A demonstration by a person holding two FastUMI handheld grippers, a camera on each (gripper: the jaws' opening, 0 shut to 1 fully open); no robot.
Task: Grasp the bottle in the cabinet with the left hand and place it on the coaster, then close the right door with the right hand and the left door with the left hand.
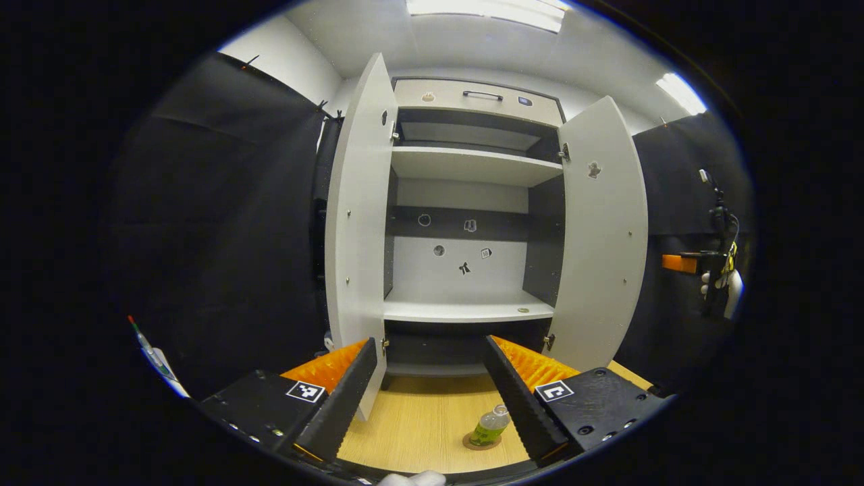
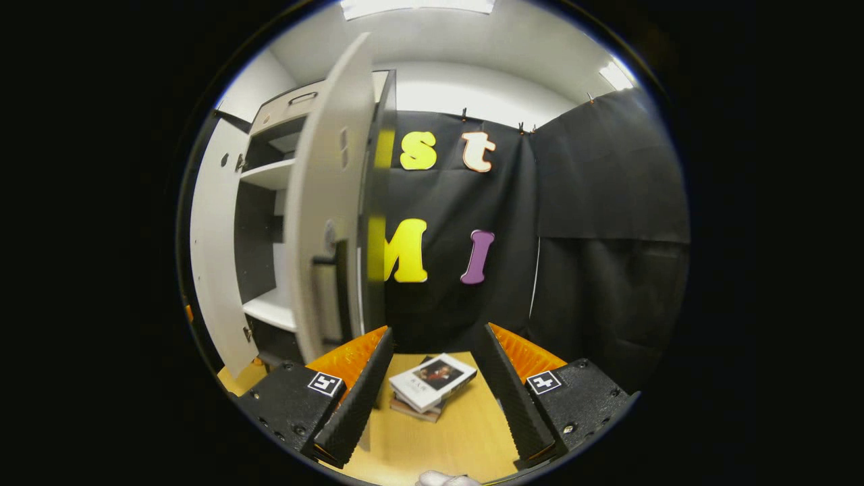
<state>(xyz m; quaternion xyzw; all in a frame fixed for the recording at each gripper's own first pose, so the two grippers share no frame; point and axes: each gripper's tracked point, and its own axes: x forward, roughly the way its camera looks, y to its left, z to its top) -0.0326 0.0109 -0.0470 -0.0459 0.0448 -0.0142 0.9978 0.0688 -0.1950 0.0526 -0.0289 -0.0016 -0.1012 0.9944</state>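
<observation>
In the left gripper view a small bottle (image 1: 491, 424) with a greenish label stands upright on a round coaster (image 1: 480, 442) on the wooden table. My left gripper (image 1: 429, 388) is open above it, empty, with the bottle close to its right finger. The cabinet (image 1: 466, 202) stands straight ahead with both doors open: left door (image 1: 359, 223) and right door (image 1: 603, 229). Its shelves hold nothing. In the right gripper view my right gripper (image 2: 432, 378) is open and empty, beside the outer face of the right door (image 2: 324, 202). The right gripper (image 1: 688, 263) also appears far right, held by a gloved hand.
A short stack of books (image 2: 430, 386) lies on the wooden table (image 2: 466, 432) between my right fingers, below them. Black cloth walls the booth on both sides. A pen-like object (image 1: 152, 351) sticks out at the far left.
</observation>
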